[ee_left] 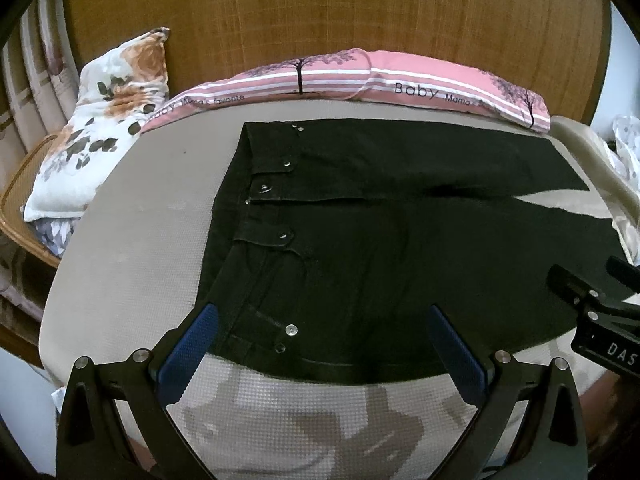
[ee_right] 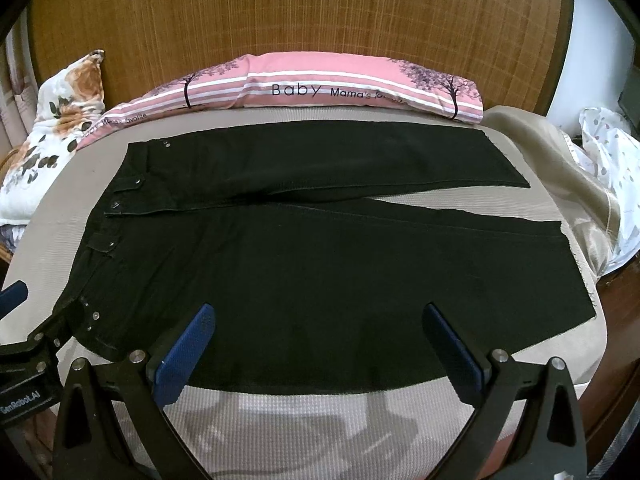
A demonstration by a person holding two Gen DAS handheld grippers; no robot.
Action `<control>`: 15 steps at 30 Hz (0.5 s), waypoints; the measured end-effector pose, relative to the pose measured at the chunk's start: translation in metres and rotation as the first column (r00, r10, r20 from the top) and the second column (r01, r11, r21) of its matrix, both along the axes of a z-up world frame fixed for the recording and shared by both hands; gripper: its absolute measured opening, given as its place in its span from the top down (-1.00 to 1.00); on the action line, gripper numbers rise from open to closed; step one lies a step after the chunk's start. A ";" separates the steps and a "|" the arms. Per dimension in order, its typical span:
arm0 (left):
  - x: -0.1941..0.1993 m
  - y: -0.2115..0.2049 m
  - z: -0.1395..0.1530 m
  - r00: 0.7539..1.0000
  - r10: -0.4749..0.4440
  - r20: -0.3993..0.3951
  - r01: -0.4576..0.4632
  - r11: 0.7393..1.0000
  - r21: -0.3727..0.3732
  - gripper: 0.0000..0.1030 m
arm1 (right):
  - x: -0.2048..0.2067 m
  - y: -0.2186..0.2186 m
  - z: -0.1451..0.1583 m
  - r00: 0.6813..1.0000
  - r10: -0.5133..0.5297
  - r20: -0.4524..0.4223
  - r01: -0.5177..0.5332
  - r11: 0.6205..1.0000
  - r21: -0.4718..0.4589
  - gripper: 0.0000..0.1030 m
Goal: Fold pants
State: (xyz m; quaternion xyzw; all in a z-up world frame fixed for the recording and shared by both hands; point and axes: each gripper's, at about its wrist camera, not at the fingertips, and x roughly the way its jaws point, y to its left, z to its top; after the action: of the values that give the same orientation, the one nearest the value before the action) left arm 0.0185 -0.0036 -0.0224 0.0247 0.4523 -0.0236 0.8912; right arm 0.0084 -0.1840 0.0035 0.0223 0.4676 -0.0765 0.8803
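Black pants (ee_left: 380, 248) lie spread flat on a beige bed cover (ee_left: 132, 232), waistband with metal snaps to the left, both legs running right with a narrow gap between them. They also show in the right wrist view (ee_right: 304, 264). My left gripper (ee_left: 322, 316) is open and empty, hovering over the near waistband corner. My right gripper (ee_right: 320, 316) is open and empty, hovering over the near edge of the near leg. The right gripper's body shows at the right edge of the left view (ee_left: 600, 312); the left gripper's body shows at the left edge of the right view (ee_right: 24, 344).
A pink striped pillow (ee_right: 332, 88) lies along the far edge before a wooden headboard (ee_right: 300, 12). A floral pillow (ee_left: 104, 120) leans at far left. Crumpled beige and white fabric (ee_right: 592, 168) lies at the right. The bed's near edge (ee_right: 320, 420) is just below the grippers.
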 end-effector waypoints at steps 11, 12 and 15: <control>0.007 0.001 -0.003 0.999 0.033 -0.007 -0.033 0.999 0.006 -0.99 | 0.005 0.000 0.001 1.000 0.006 -0.004 -0.006 1.000 0.010 -1.00; 0.008 0.001 -0.003 0.999 0.037 -0.010 -0.037 0.999 0.005 -0.99 | 0.006 0.000 0.001 1.000 0.007 -0.004 -0.007 1.000 0.010 -1.00; 0.007 0.002 -0.003 0.999 0.040 -0.007 -0.040 0.999 0.002 -0.98 | 0.008 0.001 0.003 1.000 0.012 -0.001 -0.012 1.000 0.009 -1.00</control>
State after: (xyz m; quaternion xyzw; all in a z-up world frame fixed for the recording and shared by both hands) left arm 0.0259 -0.0014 -0.0253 0.0166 0.4561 -0.0054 0.8898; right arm 0.0168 -0.1833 0.0061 0.0235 0.4684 -0.0693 0.8805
